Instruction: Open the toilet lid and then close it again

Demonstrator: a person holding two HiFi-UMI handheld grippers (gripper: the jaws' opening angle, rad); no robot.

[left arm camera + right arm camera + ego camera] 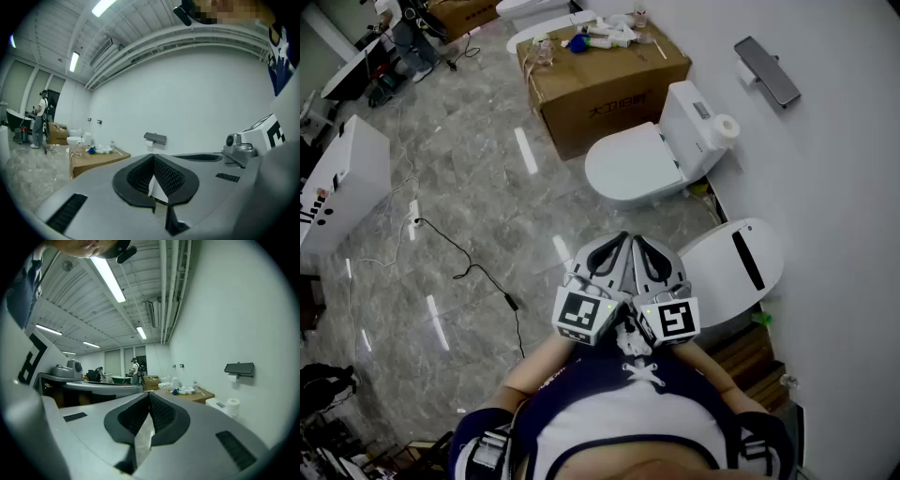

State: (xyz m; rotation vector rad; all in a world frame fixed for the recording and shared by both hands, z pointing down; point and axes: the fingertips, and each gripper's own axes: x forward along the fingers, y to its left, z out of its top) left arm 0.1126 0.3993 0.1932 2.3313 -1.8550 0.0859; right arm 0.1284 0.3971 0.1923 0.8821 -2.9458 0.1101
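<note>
Two white toilets stand along the right wall. The farther toilet (637, 167) has its lid down and a paper roll (727, 127) on its tank (225, 405). The nearer toilet (733, 262), at my right, shows a white lid with a black slot, also down. I hold both grippers side by side close to my chest, pointing forward over the floor, apart from both toilets. My left gripper (614, 246) (153, 157) has its jaws together with nothing between them. My right gripper (649, 249) (149, 394) is likewise shut and empty.
A cardboard box (600, 80) (93, 159) with small items on top stands beyond the farther toilet. A dark holder (767, 70) (240, 368) hangs on the wall. A black cable (469, 267) runs over the marble floor, and a white cabinet (342, 187) stands at the left. A person (40, 117) stands far off.
</note>
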